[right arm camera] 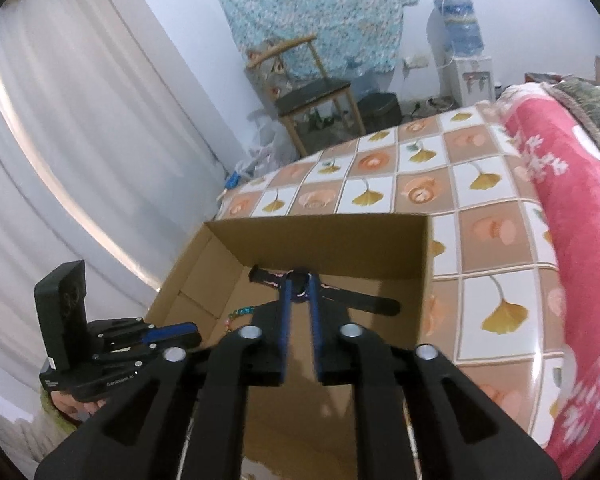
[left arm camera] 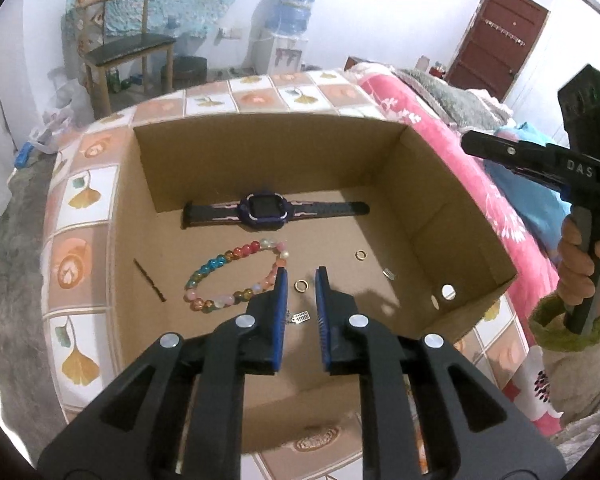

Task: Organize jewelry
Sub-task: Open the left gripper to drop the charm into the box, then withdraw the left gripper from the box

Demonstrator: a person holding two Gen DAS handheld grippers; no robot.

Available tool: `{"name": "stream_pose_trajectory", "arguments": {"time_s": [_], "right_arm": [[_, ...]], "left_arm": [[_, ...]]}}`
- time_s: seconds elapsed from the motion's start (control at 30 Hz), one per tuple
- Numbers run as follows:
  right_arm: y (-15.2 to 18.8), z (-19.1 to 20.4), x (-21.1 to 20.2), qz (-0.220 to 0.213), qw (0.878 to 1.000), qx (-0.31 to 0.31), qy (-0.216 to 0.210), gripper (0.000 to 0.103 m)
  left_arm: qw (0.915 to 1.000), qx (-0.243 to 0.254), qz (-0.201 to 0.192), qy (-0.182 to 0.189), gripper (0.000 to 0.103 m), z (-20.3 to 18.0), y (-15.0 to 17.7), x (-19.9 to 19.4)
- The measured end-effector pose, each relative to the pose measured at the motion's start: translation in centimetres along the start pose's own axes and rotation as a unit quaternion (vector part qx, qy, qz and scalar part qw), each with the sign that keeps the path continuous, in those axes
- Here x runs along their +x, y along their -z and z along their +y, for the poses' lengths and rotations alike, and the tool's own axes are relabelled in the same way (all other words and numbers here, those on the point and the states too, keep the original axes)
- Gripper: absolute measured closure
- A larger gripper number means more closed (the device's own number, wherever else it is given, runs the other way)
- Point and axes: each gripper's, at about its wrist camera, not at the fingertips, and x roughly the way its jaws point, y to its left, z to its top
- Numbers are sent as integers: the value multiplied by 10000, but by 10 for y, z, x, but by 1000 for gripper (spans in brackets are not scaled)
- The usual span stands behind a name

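Observation:
An open cardboard box (left arm camera: 452, 216) holds a purple smartwatch (left arm camera: 266, 208), a multicoloured bead bracelet (left arm camera: 220, 270), two small gold rings (left arm camera: 300, 286) (left arm camera: 361, 255) and two tiny silver charms (left arm camera: 302, 317) (left arm camera: 388, 273). My left gripper (left arm camera: 302, 276) hangs over the box floor, open by a narrow gap, with nothing between its pads; one gold ring shows through the gap. My right gripper (right arm camera: 300, 280) is also narrowly open and empty, above the box (right arm camera: 220, 256), with the watch (right arm camera: 372, 302) behind its tips. In each wrist view the other gripper shows at the side (left arm camera: 470, 145) (right arm camera: 198, 334).
A thin brown stick (left arm camera: 150, 280) lies at the box's left. The box sits on a surface with a tiled ginkgo-print cover (right arm camera: 480, 208). A pink floral blanket (right arm camera: 572, 216) lies to the right. A chair (right arm camera: 316, 92) and a water dispenser (right arm camera: 464, 64) stand farther back.

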Motion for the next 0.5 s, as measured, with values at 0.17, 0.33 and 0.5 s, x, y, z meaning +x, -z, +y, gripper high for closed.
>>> {"name": "stream_pose_trajectory", "arguments": {"time_s": [0.17,0.33,0.5], "right_arm": [[16,3,-41,-415,9991,3,-103,70],[58,10,-94,-844,9961,-135,-220,66],[115,12,-106,-364,9989,-269,-135,66]], "left_arm": [[9991,157,-381,-96,69,-11,7,-31],[9955,546,-773,-13,44,-30,35,-74],[9926,991,-693,117,35,-48,76,-95]]}}
